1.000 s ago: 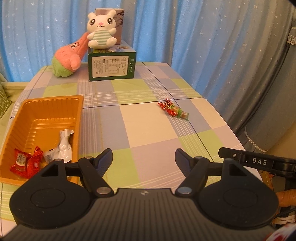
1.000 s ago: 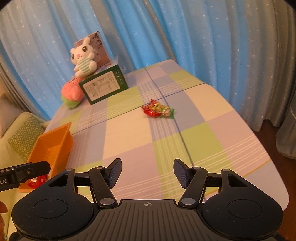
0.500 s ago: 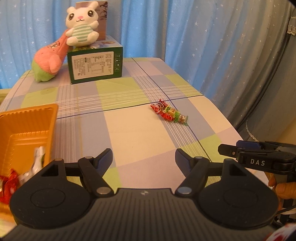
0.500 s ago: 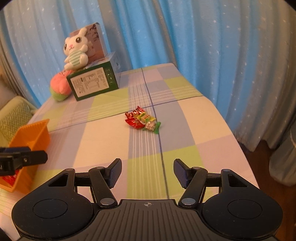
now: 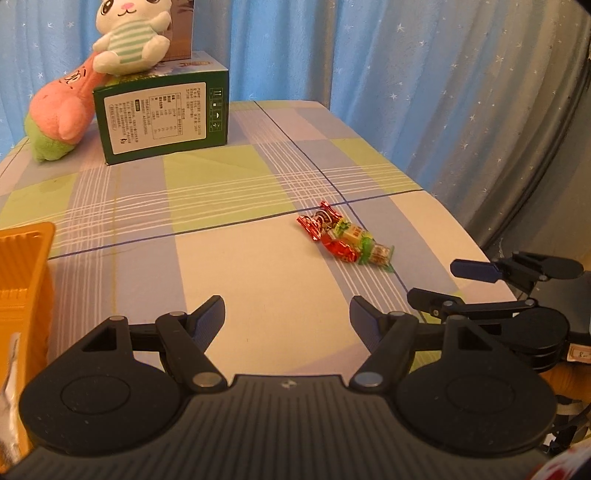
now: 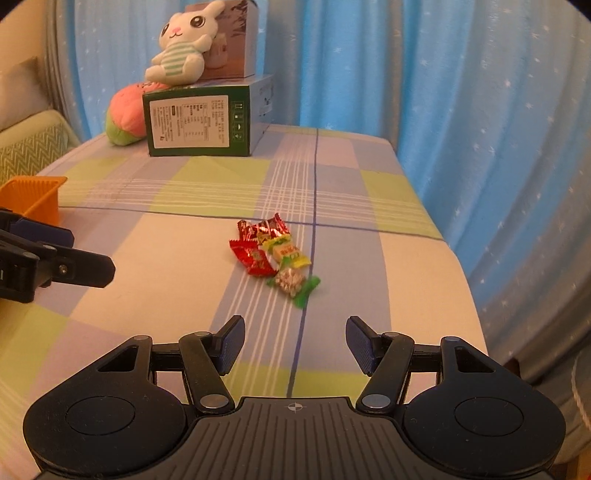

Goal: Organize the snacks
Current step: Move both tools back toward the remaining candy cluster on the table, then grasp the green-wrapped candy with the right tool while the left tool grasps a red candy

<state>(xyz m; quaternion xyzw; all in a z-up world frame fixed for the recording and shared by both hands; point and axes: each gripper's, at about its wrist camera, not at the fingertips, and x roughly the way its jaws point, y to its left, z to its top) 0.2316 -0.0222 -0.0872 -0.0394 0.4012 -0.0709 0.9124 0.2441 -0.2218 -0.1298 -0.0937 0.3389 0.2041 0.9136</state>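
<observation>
A small pile of wrapped candies (image 5: 343,240), red and green-yellow, lies on the checked tablecloth; it also shows in the right wrist view (image 6: 275,254). An orange tray (image 5: 22,288) sits at the left table edge, its corner in the right wrist view (image 6: 35,192). My left gripper (image 5: 287,314) is open and empty, short of the candies and to their left. My right gripper (image 6: 295,341) is open and empty, just short of the pile; it appears at the right of the left wrist view (image 5: 461,280).
A green box (image 5: 162,114) with a white bunny plush (image 5: 129,33) on top and a pink plush (image 5: 62,110) beside it stands at the table's far end. Blue curtains hang behind. The table edge (image 6: 454,258) drops off right of the candies.
Both grippers have moved forward and toward the candy pile. The orange tray has slid to the left edge of the left view. Both stay open.
</observation>
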